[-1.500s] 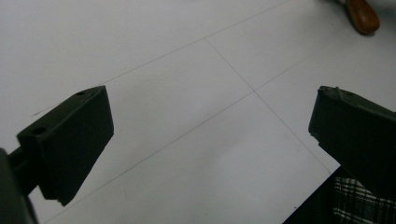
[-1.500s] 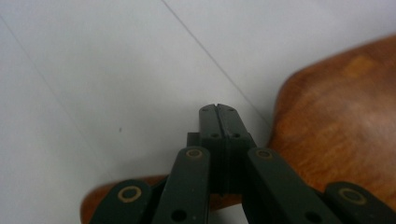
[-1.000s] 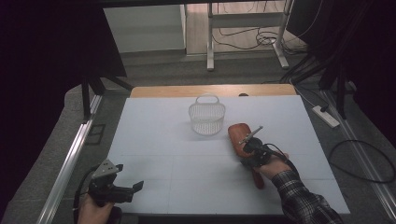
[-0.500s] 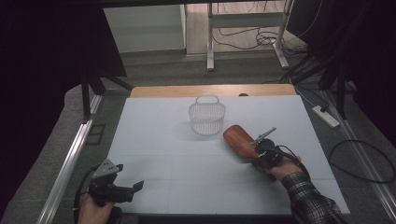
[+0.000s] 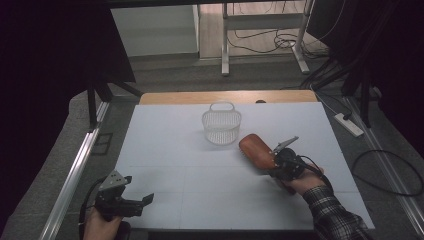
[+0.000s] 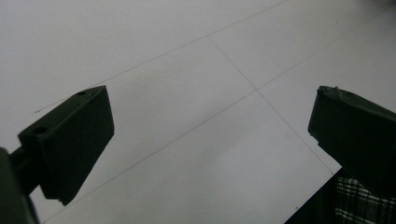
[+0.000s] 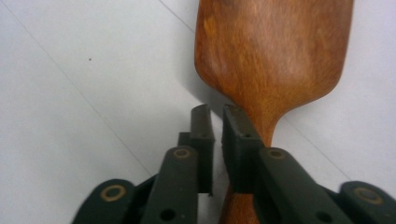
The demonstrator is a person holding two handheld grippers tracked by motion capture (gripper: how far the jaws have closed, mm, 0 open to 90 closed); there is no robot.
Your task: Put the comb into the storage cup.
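The wooden hairbrush (image 5: 256,150) lies on the white table (image 5: 200,190) just in front of the white mesh basket (image 5: 221,123). The right gripper (image 7: 217,140), jaws just eased apart, sits above its handle, no pad visibly pressing. The left gripper (image 5: 145,200) rests released at the near edge.

— What sort of place is this?

— A lab or test room, not a home. The desk (image 5: 165,150) is covered by a plain white sheet ruled with thin grid lines, and black curtains (image 5: 60,50) hang on both sides.

— Anything else?

— Loose cables (image 5: 270,37) run over the grey floor (image 5: 165,70), a power strip (image 5: 349,124) lies beside the desk, and metal frame legs (image 5: 225,40) stand behind.
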